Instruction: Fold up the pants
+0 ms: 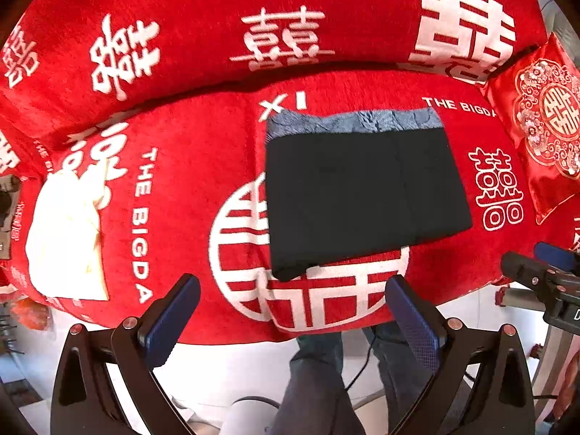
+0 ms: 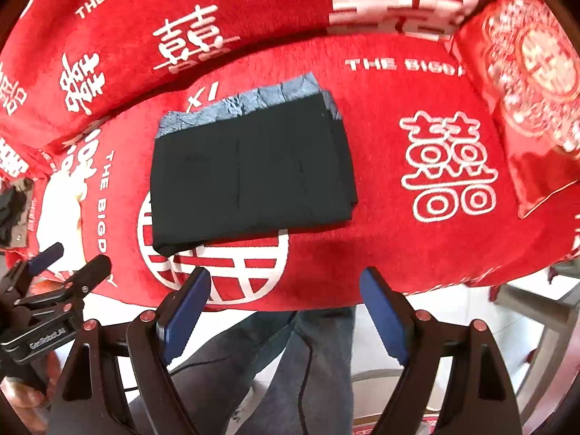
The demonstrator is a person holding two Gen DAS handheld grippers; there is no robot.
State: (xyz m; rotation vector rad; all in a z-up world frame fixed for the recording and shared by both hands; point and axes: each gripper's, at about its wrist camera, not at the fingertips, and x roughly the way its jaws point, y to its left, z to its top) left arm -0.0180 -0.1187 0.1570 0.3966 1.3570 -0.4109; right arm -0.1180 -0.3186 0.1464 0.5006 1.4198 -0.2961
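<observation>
The black pants (image 1: 362,195) lie folded into a compact rectangle on the red sofa seat (image 1: 195,166), with a grey-blue lining strip along the far edge. They also show in the right wrist view (image 2: 250,170). My left gripper (image 1: 293,297) is open and empty, held above the seat's front edge, short of the pants. My right gripper (image 2: 286,290) is open and empty, also near the front edge. The right gripper shows at the right edge of the left wrist view (image 1: 543,264); the left gripper shows at the left of the right wrist view (image 2: 61,261).
A white cloth (image 1: 65,235) lies on the seat to the left. A red embroidered cushion (image 1: 547,123) stands at the right end. The sofa backrest (image 1: 253,18) rises behind. The person's legs (image 1: 326,380) and a cable are below the seat edge.
</observation>
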